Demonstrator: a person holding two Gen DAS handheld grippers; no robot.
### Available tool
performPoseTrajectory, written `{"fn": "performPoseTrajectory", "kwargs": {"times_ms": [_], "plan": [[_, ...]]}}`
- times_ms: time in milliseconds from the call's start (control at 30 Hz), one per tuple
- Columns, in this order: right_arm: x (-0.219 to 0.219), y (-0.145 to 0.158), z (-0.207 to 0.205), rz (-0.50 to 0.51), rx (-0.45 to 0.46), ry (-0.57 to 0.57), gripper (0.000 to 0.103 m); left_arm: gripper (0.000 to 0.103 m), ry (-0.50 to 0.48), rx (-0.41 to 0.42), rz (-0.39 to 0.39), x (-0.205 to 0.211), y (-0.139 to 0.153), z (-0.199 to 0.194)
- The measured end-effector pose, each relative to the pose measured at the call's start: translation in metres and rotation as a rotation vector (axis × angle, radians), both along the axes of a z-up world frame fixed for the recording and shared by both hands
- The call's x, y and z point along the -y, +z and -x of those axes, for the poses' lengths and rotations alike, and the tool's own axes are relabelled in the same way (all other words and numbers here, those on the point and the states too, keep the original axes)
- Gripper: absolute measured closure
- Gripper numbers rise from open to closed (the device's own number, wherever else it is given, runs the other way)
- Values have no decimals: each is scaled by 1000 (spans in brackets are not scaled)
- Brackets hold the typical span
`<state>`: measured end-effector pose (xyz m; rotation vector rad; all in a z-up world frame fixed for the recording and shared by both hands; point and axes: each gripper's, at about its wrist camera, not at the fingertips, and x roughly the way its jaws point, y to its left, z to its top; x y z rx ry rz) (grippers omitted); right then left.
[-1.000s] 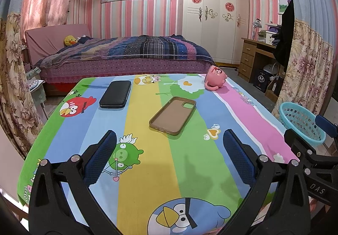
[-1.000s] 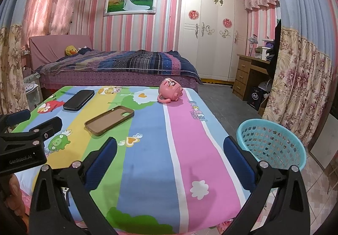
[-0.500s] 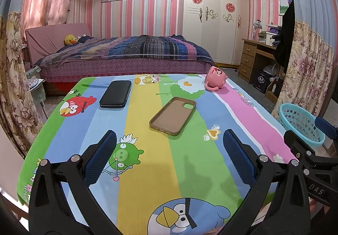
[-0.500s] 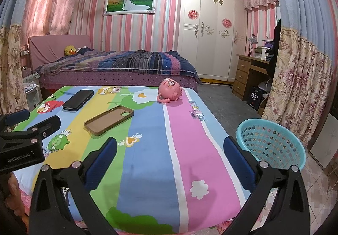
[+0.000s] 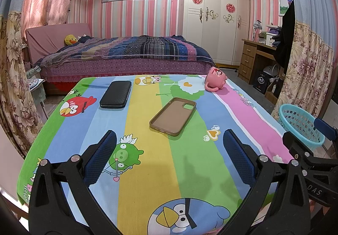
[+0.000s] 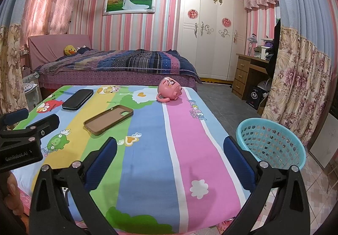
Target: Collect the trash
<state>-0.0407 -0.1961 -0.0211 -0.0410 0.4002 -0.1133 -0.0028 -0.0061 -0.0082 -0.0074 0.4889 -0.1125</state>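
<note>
On the table with the striped cartoon cloth (image 5: 147,171) lie a brown phone case (image 5: 173,116), a black wallet-like case (image 5: 115,97) and a pink mug (image 5: 216,82) tipped on its side at the far right. They also show in the right wrist view: phone case (image 6: 108,119), black case (image 6: 78,99), mug (image 6: 169,91). A turquoise basket (image 6: 272,142) stands on the floor right of the table. My left gripper (image 5: 169,146) is open and empty over the table's near part. My right gripper (image 6: 170,152) is open and empty near the table's right front.
A bed (image 5: 126,53) stands behind the table, a white wardrobe (image 5: 215,23) and a wooden desk (image 5: 253,59) at the back right. Flowered curtains (image 6: 300,87) hang along the right. The left gripper's body (image 6: 23,146) shows at the left of the right wrist view.
</note>
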Motion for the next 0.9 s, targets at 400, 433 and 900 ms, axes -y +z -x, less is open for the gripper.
{"fn": "performPoseTrajectory", "kwargs": {"times_ms": [400,433,900], "plan": [[1,-2,1,1,-1,0,5,5,5,3,7,-2,3,0],[1,-2,1,0,-2,-1,5,5,5,4,6,-2,3,0],[1,-1,1,0,-2,-1,5,5,10,-7,27,-4,4,-2]]}}
